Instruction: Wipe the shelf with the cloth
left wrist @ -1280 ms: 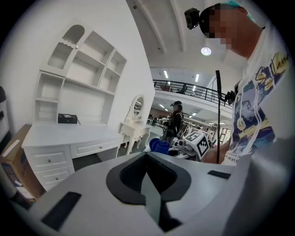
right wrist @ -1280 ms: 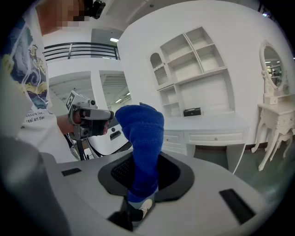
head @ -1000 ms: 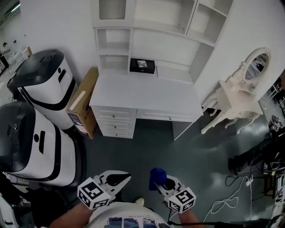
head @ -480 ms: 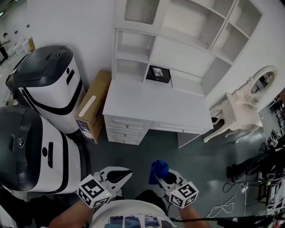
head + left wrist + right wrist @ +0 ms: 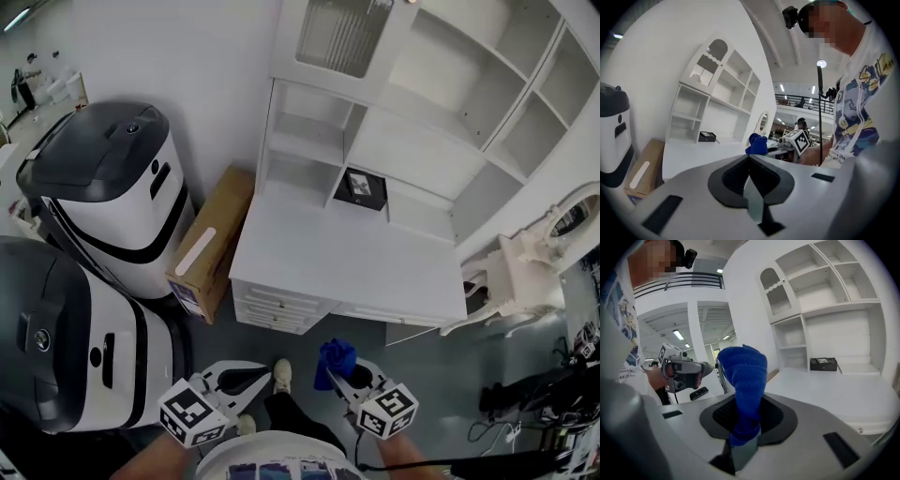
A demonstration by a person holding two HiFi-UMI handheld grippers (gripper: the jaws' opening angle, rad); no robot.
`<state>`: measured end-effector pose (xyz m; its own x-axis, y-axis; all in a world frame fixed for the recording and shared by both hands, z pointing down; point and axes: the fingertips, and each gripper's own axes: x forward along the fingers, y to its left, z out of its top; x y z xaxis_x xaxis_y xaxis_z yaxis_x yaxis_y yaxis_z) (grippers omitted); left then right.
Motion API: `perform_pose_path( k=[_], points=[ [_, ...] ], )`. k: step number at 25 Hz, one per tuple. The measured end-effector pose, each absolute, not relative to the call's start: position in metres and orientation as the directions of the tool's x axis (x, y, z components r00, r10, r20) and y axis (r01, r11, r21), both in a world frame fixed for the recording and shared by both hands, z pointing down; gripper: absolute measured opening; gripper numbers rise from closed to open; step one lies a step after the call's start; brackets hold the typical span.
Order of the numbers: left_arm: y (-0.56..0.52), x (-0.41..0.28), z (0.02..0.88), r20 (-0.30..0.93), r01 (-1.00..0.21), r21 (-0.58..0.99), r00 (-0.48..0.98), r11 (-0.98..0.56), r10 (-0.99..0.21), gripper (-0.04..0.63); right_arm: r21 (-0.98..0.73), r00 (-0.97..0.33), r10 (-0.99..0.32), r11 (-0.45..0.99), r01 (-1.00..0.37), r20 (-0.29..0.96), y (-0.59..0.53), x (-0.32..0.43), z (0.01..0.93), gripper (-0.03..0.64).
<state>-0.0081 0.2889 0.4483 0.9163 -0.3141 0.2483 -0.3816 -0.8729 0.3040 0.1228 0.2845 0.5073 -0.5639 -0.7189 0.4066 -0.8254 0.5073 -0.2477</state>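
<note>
My right hand-held gripper (image 5: pixel 745 439) is clamped on the blue cloth (image 5: pixel 743 380). My left hand-held gripper (image 5: pixel 751 187) has its jaws pressed together with nothing between them. Both are smooth grey moulded shells with a dark textured lining at the mouth, and each carries a cube of square markers.

Two rounded machines, glossy white with black tops and bands, stand at the left, one (image 5: pixel 103 187) behind the other (image 5: pixel 66 337). The shelf (image 5: pixel 412 141) is a white painted unit of open rectangular compartments, with one arched door that has a ribbed panel. It rises from the back of a plain white tabletop (image 5: pixel 347 262) with drawers beneath. A flat brown cardboard box (image 5: pixel 211 244) leans between the nearer-wall machine and the desk. A small black box (image 5: pixel 361 187) sits in a lower compartment, touching the tabletop level.

The cloth is deep blue and fuzzy, bunched into an upright roll that stands out of the right jaws. In the head view (image 5: pixel 335 359) it hangs over the dark floor (image 5: pixel 441 375), in front of the drawers and well apart from the shelf.
</note>
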Motion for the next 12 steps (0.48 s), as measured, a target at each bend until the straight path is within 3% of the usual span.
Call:
perform_pose_path(
  k=[12],
  points=[
    [0.154,0.051,0.423,0.265,-0.486,0.254,0.866,-0.836,-0.423,0.012,-0.271,-0.701,-0.641,0.647,-0.712,0.312,0.095,0.160,0.487,0.104]
  ],
)
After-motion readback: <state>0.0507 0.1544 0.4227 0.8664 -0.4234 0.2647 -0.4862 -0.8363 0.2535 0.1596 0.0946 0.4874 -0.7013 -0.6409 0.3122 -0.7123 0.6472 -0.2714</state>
